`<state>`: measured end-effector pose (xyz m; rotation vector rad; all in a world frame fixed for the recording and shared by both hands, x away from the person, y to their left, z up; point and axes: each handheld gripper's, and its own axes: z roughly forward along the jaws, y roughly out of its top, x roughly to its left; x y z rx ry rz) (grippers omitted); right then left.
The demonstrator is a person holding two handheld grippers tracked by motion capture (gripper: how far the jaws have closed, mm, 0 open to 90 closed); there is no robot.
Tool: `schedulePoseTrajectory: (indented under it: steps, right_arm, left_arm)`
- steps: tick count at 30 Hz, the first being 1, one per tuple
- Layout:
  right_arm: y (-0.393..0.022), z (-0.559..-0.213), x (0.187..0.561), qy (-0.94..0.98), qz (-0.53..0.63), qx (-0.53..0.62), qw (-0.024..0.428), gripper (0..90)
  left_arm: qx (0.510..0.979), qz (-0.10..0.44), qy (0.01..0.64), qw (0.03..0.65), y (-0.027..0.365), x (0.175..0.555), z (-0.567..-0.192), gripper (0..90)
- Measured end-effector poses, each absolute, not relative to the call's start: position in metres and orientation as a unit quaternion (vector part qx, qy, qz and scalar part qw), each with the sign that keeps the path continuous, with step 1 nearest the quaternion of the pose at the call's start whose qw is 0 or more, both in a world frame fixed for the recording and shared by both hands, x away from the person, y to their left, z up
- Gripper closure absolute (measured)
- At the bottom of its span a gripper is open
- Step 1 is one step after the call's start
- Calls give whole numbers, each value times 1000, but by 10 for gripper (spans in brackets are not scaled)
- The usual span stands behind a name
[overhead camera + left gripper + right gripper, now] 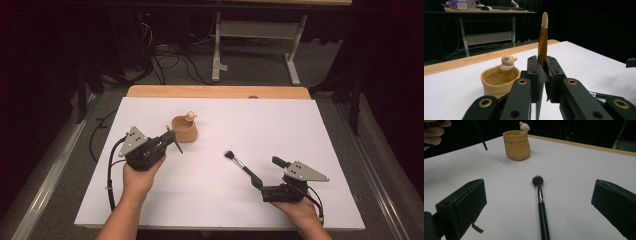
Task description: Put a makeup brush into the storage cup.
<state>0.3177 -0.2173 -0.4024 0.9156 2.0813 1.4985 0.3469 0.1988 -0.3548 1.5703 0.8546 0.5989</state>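
Amber-handled brush (pixel 542 43) stands pinched upright in my left claw (pixel 542 72), just beside the tan cup (pixel 184 129); it looks light, stiff and slick, so I grip mid-shaft. My right claw (pixel 537 202) gapes wide around the black makeup brush (pixel 541 205) lying on the bench (pixel 280 125), not touching.

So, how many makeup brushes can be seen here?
2. A brown-handled brush with pale tip is clamped in the left gripper; a black brush with dark bristles lies on the white table.
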Motion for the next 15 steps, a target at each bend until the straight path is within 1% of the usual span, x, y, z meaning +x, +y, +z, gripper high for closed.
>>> schedulePoseTrajectory:
  steps: [15]
  right_arm:
    - [-216,-403,319,751,536,327,206,10]
  left_arm:
    - [668,254,378,588,203,365,-342,825]
